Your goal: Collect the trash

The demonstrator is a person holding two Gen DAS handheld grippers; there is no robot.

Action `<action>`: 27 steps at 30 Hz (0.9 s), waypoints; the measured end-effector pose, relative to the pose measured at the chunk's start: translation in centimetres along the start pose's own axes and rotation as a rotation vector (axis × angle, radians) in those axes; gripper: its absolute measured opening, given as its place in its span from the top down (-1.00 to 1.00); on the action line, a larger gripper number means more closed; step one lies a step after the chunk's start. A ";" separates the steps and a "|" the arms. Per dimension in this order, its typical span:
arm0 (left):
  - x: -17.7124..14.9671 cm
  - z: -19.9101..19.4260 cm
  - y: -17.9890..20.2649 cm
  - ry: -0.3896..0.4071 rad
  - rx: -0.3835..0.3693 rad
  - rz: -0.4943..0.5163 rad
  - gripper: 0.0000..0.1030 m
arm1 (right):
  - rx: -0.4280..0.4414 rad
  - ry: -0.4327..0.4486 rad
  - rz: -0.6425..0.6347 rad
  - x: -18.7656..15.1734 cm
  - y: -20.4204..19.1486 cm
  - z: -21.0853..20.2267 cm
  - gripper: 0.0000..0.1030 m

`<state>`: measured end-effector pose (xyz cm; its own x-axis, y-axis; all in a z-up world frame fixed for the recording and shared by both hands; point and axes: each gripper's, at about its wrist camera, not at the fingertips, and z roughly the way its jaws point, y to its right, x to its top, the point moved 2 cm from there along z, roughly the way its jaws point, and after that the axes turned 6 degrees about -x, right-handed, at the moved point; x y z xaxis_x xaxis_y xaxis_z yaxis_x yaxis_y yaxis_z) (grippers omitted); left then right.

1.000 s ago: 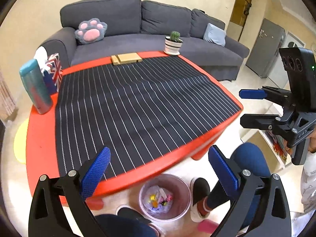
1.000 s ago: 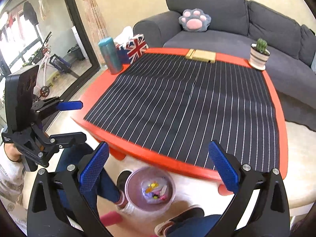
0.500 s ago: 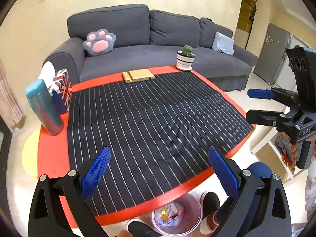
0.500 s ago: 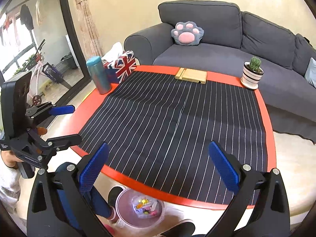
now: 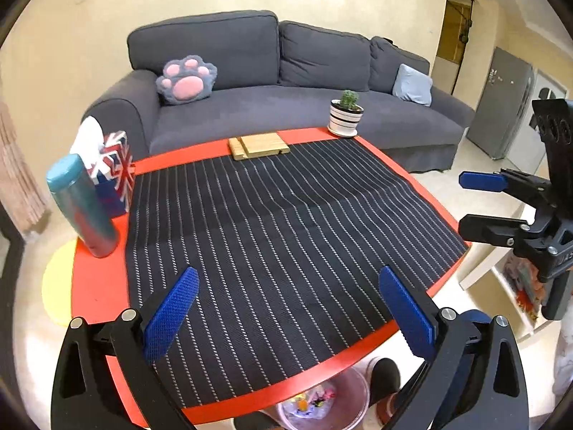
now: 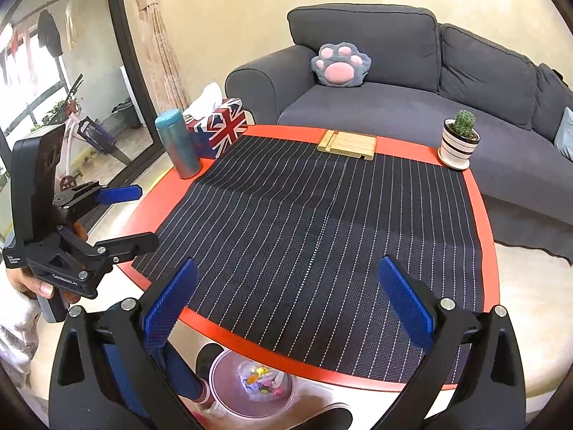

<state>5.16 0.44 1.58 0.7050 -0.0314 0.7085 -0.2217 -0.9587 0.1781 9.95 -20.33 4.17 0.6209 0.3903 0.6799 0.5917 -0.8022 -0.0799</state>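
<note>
Below: trash bin [image 6: 250, 383] holds wrappers | both tongs gaping, empty

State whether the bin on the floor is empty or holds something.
It holds something: colourful scraps lie at the bottom of the bin, below the table edge.

The left gripper [image 5: 286, 313], black-framed with blue textured pads, stands wide apart and empty over the near edge of the red table [image 5: 96, 286]; a black white-striped mat [image 5: 279, 222] covers the tabletop; the right gripper [image 5: 472, 204] hangs open beyond the table's right edge; a clear plastic bin [image 5: 352, 390] holding colourful scraps sits on the floor below the near rim; a teal tumbler [image 5: 84, 206] stands at the left.
</note>
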 end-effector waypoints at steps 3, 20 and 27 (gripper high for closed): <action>0.1 -0.1 -0.2 0.012 0.011 -0.011 -0.87 | 0.001 -0.003 0.001 0.0 0.1 0.1 -0.92; 0.2 0.3 -0.2 0.006 -0.034 -0.029 -0.88 | 0.009 -0.020 -0.004 0.2 -0.2 0.6 -0.92; 0.1 0.2 -0.3 0.008 -0.037 -0.033 -0.88 | 0.009 -0.022 -0.005 0.1 -0.2 0.7 -0.92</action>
<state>5.47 0.61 1.46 0.7067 0.0026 0.7075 -0.2232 -0.9481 0.2264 10.27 -19.83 3.80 0.6291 0.4040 0.6641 0.5991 -0.7963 -0.0832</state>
